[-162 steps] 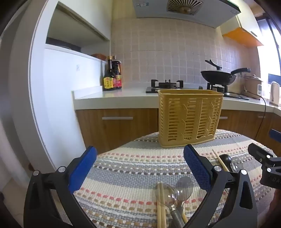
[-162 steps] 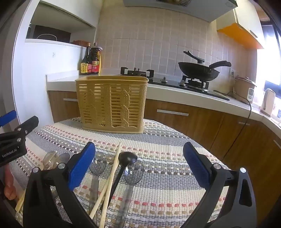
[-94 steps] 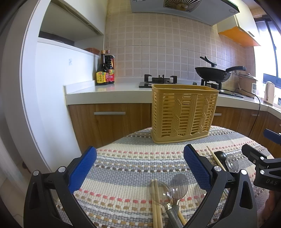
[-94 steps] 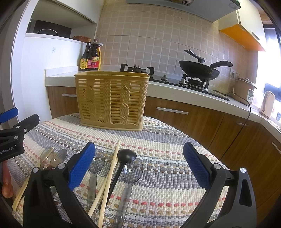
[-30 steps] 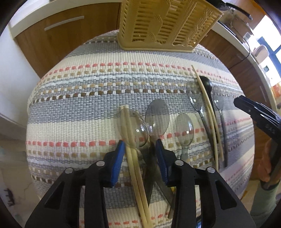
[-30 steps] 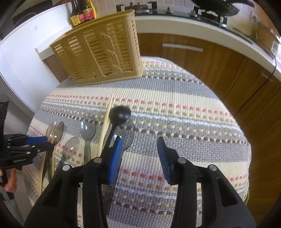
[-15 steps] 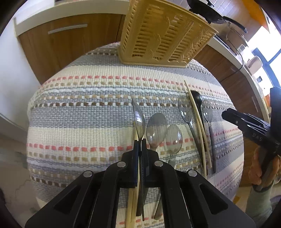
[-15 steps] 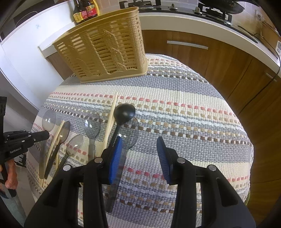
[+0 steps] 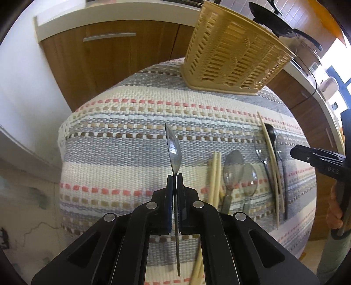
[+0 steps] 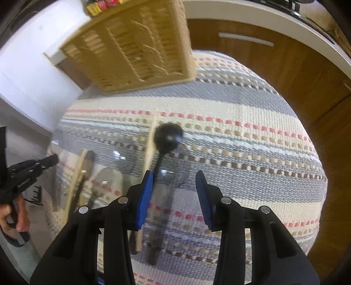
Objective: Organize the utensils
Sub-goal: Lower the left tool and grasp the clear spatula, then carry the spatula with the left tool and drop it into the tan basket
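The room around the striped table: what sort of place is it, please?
Most likely a home kitchen: a black wok stands on the counter behind, wooden cabinets with metal handles run beneath it, and sauce bottles stand near the yellow utensil basket.

striped woven cloth [image 9: 131,140] bears yellow basket [image 9: 232,54], chopsticks [image 9: 215,175], clear spoons [image 9: 232,166], black ladle [image 10: 167,137].

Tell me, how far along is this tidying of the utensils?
Barely begun. No utensil shows in the yellow basket. The left gripper is shut on one clear spoon. The right gripper is open over the black ladle. Chopsticks and other spoons lie on the mat.
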The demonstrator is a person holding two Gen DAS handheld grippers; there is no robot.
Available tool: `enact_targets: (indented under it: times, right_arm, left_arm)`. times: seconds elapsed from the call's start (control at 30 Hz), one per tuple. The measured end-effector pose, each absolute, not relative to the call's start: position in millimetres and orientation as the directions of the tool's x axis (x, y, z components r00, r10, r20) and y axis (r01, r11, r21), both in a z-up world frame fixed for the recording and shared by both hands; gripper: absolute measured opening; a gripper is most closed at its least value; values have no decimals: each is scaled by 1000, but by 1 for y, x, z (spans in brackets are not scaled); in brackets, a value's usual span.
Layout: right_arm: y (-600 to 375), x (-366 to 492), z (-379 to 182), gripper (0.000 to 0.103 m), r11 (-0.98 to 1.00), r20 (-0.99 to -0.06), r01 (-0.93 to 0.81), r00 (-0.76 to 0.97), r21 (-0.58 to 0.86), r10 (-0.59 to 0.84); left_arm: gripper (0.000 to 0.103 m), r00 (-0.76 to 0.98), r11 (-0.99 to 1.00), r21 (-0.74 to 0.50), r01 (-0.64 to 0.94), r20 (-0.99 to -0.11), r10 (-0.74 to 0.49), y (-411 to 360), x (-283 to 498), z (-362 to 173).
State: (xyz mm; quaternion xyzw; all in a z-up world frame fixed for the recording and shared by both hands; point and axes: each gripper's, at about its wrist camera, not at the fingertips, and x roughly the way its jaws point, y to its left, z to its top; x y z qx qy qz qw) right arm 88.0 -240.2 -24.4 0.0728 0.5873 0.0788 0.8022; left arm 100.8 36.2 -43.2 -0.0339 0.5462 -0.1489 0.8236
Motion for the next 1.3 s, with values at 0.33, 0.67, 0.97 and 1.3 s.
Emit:
enact_targets:
  times: [0.33,0.67,0.97,1.3]
  right_arm:
    - [-225,88,-51,24,984,-963,-57,202,170,178]
    - [-210,97,-43,2,994,-973,-42,205,98,104]
    - [-230,82,31,2,956,-833,-100,470,277,290]
    - [-229,108,123,2,949,-463,-174,840,262,282]
  left_arm:
    - [1,380,951,-219,216,-879,-289,40,106,-44]
    - [1,479,944,-216,251,-819,-315,35,93,-19]
    - [1,664,927,-215,308,-649,-371,22,80,59]
    - [1,866,934,-185,306,-353,-354,-9,120,126]
